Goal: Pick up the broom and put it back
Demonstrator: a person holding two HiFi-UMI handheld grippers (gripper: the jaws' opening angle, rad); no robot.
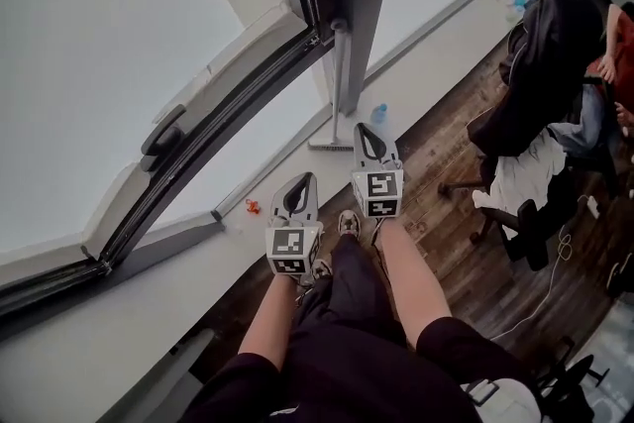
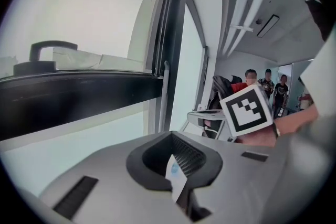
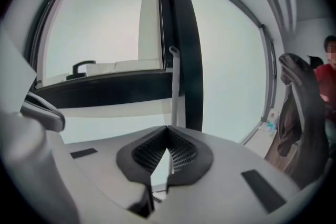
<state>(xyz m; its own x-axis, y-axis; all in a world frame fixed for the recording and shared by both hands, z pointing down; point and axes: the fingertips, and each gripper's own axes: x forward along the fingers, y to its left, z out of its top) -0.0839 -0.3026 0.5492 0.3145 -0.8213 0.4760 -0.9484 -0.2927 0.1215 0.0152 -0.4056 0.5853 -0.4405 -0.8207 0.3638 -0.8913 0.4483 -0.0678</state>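
Note:
The broom [image 1: 340, 74] stands upright against the dark window pillar, its pale head [image 1: 331, 142] resting on the white sill [image 1: 178, 282]. In the right gripper view the broom handle [image 3: 174, 86] rises straight ahead of the jaws; in the left gripper view the same handle [image 2: 165, 97] stands ahead and slightly left. My right gripper [image 1: 369, 128] is shut and holds nothing, its tips just right of the broom head. My left gripper [image 1: 303, 179] hangs lower and to the left, also shut and empty. Both sets of tips meet [image 2: 172, 134] [image 3: 167, 127], apart from the broom.
A small bottle with a blue cap [image 1: 379, 112] sits on the sill beside the broom head, and a small red thing [image 1: 252, 207] lies further left. A chair draped with a dark jacket [image 1: 540, 64] and a seated person stand at the right. Cables [image 1: 555, 263] trail on the wooden floor.

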